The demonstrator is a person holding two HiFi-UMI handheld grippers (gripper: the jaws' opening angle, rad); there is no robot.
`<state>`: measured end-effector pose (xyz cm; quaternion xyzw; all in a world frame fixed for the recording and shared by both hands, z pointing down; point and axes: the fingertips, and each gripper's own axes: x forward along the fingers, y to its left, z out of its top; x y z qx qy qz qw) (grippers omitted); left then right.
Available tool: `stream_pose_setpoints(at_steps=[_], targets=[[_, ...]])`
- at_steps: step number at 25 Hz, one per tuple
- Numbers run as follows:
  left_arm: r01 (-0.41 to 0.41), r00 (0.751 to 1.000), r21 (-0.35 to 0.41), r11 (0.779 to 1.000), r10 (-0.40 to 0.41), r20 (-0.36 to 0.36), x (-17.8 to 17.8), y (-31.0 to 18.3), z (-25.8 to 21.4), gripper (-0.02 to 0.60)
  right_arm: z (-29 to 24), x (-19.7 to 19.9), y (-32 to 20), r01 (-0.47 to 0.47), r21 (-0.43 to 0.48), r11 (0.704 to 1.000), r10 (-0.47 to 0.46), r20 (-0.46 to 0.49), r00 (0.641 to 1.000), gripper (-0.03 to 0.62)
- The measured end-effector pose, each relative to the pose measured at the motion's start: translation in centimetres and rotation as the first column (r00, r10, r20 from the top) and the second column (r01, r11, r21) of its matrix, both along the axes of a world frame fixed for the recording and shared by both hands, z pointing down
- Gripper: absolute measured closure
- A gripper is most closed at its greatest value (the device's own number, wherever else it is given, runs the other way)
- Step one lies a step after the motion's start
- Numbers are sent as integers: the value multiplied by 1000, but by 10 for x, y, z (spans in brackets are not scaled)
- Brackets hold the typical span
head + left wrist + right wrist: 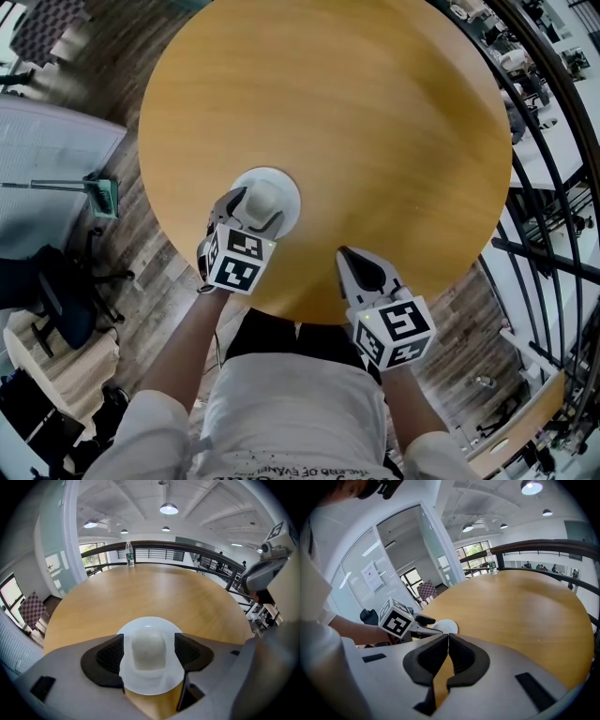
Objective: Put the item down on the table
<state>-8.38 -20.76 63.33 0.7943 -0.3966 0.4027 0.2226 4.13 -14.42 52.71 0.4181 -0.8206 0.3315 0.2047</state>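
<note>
Your item (149,648) is a white round piece: 1 flat, plate-like disc with 1 rounded, greyish-white dome rising from its middle. It sits upright, dome on top, and the disc looks to lie flat on the wooden counter (375,122), though you can't see the contact itself. It lies close to the counter's near edge, toward your left side. The dome stands between the 2 fingers (112,656) of your left gripper (150,651), and a thin strip of white disc shows on each side between dome and finger. The disc's rim reaches out beyond the fingers.
</note>
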Motion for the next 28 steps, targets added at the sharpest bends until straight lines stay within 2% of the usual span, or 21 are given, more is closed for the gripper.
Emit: stream_pose_setpoints(at_steps=[7, 10, 13, 18, 22, 28], targets=[[25, 999, 18, 1000, -24, -45, 1, 25, -34, 249, -17, -2, 7, 36, 34, 999, -36, -2, 999, 569], [26, 996, 4, 1000, -26, -86, 7, 45, -55, 263, -28, 0, 12, 43, 50, 998, -43, -2, 999, 569], [22, 990, 17, 1000, -20, -137, 15, 56, -79, 318, -34, 4, 11, 41, 63, 997, -41, -3, 999, 569], [26, 984, 64, 998, -14, -180, 12, 71, -112, 400, -53, -1, 14, 46, 94, 994, -47, 8, 999, 569], [72, 983, 98, 993, -54, -174, 6, 81, -132, 522, -69, 5, 20, 47, 117, 992, -48, 7, 999, 569], [92, 967, 83, 992, -69, -244, 9, 98, -153, 557, -77, 6, 26, 43, 122, 992, -45, 12, 999, 569]])
